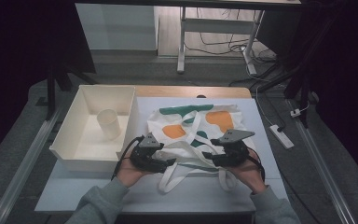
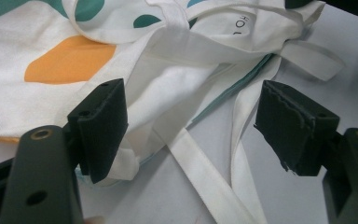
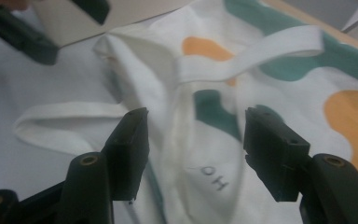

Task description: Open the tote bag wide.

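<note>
A white cloth tote bag (image 1: 193,123) with orange and green blotches lies crumpled on the white tabletop (image 1: 144,193), its long handles (image 1: 177,176) trailing toward the person. My left gripper (image 1: 168,162) rests low at the bag's near left corner, jaws open. In the left gripper view my left gripper (image 2: 191,126) straddles a fold of the bag (image 2: 168,88) and a handle (image 2: 200,170), its left pad against the cloth. My right gripper (image 1: 209,157) hovers at the bag's near right side. In the right gripper view my right gripper (image 3: 193,144) stands open over the bag's mouth (image 3: 205,158), where a blurred handle loop hangs between the jaws.
A white plastic bin (image 1: 86,161) stands at the left with a pale cup (image 1: 108,123) lying inside it. A power strip (image 1: 281,136) lies off the table's right edge. Desk legs and cables fill the floor beyond the far edge.
</note>
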The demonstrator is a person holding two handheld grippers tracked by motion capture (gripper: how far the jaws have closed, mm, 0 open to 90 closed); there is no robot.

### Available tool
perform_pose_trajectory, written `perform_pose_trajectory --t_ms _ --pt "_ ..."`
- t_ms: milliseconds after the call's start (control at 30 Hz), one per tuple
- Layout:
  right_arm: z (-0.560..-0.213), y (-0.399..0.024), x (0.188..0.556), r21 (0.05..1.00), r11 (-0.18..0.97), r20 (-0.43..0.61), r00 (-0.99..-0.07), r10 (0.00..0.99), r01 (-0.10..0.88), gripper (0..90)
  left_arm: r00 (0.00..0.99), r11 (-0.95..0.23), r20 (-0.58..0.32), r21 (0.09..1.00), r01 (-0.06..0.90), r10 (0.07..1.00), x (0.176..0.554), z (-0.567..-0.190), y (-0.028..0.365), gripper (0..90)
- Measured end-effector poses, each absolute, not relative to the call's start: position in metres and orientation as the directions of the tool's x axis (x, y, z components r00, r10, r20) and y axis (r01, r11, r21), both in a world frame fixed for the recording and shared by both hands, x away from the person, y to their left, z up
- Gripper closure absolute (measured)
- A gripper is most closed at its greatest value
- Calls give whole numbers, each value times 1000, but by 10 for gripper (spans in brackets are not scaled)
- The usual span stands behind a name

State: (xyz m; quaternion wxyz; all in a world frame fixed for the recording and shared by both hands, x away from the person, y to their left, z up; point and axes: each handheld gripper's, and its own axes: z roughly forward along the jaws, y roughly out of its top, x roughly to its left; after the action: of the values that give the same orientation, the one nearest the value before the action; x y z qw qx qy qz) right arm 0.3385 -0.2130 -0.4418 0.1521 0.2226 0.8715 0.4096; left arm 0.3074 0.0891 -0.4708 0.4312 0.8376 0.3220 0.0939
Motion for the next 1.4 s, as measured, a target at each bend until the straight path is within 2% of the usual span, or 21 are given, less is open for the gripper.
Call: perform_pose_trajectory --t_ms 233,700,1067,1200,1400 --pt "-451 -193 331 736 638 -122 -884 451 224 394 778 -427 -118 780 457 617 307 -472 88 250" --pt "-473 -186 336 653 718 -155 -886 438 241 400 780 -430 -117 780 455 614 307 -473 87 249" --pt "-492 -184 341 564 793 -267 -858 439 230 472 785 -438 -112 777 451 610 306 -474 85 250" --pt "-495 -186 342 557 797 -308 -834 458 232 595 786 -441 -110 777 450 608 306 -475 84 250" --pt "-492 -190 346 571 782 -287 -832 475 250 821 788 -442 -105 779 444 606 305 -475 83 252"
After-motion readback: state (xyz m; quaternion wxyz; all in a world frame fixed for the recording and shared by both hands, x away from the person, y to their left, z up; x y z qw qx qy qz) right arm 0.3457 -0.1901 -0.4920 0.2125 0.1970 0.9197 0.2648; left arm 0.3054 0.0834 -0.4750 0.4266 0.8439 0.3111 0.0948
